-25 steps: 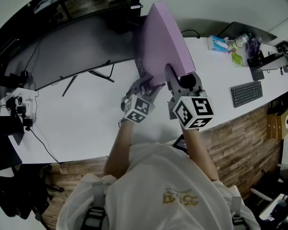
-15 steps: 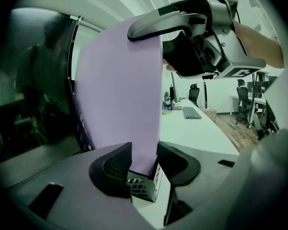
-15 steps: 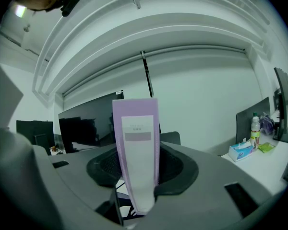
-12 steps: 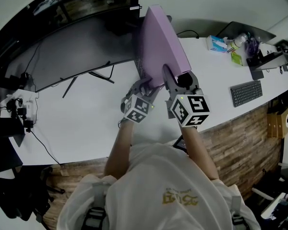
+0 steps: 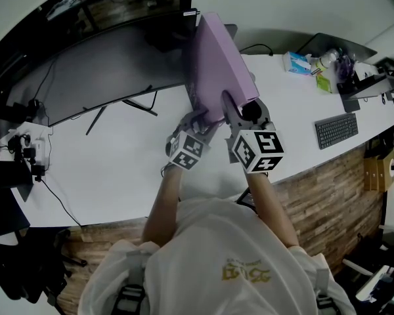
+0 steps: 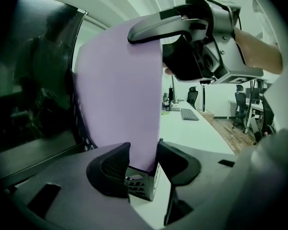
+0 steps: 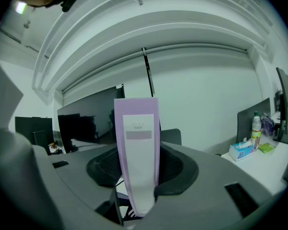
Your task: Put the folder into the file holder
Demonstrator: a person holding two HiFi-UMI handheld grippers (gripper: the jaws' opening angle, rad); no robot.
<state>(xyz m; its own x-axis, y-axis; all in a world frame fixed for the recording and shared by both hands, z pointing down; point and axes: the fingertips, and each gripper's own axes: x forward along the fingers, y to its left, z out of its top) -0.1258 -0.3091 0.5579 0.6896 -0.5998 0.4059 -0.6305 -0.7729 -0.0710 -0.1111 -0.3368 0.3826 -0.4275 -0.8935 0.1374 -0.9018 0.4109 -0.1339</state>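
Left gripper (image 6: 144, 163) has its jaws clamped on the bottom end of the purple folder (image 6: 119, 99), one pad on each side. The right gripper's (image 7: 138, 169) jaws are pinching the same folder across its narrow labelled spine, so both are closed on it and neither is spread free.

From the head view the folder (image 5: 218, 58) stands up on end, tilted a bit, with both grippers side by side at its near lower end. Its bottom edge sits right at the top of the black mesh file holder (image 6: 140, 186); can't tell how far in it is.

Around that there's the white counter (image 5: 118, 159), a big curved monitor (image 5: 98, 64) to the left behind the holder, and a tissue box (image 5: 295, 59) and a keyboard (image 5: 336, 128) off to the right.
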